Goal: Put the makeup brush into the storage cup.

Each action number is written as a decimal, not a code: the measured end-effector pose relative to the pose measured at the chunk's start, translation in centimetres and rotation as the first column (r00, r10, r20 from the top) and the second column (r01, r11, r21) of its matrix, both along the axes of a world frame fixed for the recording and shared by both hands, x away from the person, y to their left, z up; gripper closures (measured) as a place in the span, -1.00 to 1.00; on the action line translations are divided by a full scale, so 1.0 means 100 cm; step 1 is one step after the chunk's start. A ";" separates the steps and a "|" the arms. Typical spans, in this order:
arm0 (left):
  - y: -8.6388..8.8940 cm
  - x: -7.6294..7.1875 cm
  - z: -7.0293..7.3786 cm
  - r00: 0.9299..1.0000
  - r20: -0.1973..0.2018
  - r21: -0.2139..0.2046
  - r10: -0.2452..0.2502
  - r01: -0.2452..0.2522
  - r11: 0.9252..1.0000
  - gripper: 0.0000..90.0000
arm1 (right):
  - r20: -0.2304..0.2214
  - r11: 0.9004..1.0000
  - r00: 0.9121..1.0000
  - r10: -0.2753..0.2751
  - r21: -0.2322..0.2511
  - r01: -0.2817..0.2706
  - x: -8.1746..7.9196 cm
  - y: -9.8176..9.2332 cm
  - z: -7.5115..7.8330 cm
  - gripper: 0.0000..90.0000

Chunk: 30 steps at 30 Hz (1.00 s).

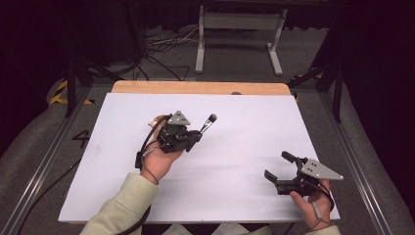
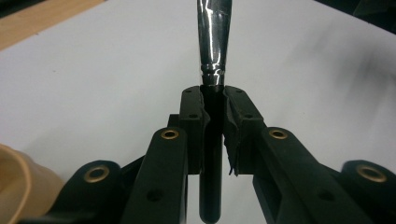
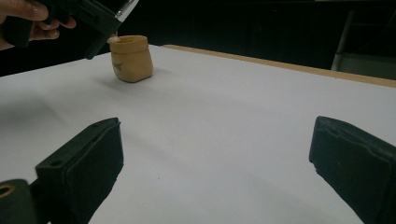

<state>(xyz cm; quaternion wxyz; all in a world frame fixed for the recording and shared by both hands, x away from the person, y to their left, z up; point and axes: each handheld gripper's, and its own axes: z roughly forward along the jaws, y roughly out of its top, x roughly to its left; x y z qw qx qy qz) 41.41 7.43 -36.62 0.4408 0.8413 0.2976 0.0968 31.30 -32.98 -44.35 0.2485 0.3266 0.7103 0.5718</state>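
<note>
I see my left gripper (image 1: 195,137) near the middle of the white surface (image 1: 235,161), raised a little above it; its fingers (image 2: 194,109) are closed on the black handle of a makeup brush (image 2: 212,42). In the left gripper view the handle runs straight between the two pads, and the shiny metal ferrule begins just past the fingertips; in the high view the brush (image 1: 208,122) sticks out of the gripper up and to the right, with its dark bristle head at the far end, above the surface and not touching it. Just beside the left gripper, on its far left side, a small tan pouch (image 1: 157,121) stands on the surface; in the right gripper view this pouch (image 3: 131,58) is upright with its rim open, and the left gripper is just beside and above it. My right gripper (image 1: 285,171) is at the near right corner of the surface, well apart from the brush; its fingers (image 3: 84,168) stand wide open with nothing between them.
</note>
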 end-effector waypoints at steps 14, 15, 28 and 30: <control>0.022 -0.002 -0.003 0.990 0.132 -0.126 0.054 -0.037 0.991 0.75 | 0.000 1.000 1.000 -0.001 0.000 0.001 0.000 0.000 0.000 -0.93; 0.023 -0.002 -0.003 0.988 0.142 -0.128 0.055 -0.037 0.991 0.75 | -0.001 1.000 1.000 -0.001 0.000 0.001 0.000 0.000 0.000 -0.93; 0.038 0.004 -0.005 0.977 0.192 -0.232 0.097 -0.051 0.972 0.75 | 0.001 1.000 1.000 0.001 -0.002 -0.001 0.000 0.000 0.000 -0.93; 0.039 0.005 -0.005 0.974 0.203 -0.230 0.098 -0.050 0.972 0.75 | 0.000 1.000 1.000 -0.002 -0.001 0.002 -0.001 0.000 0.000 -0.93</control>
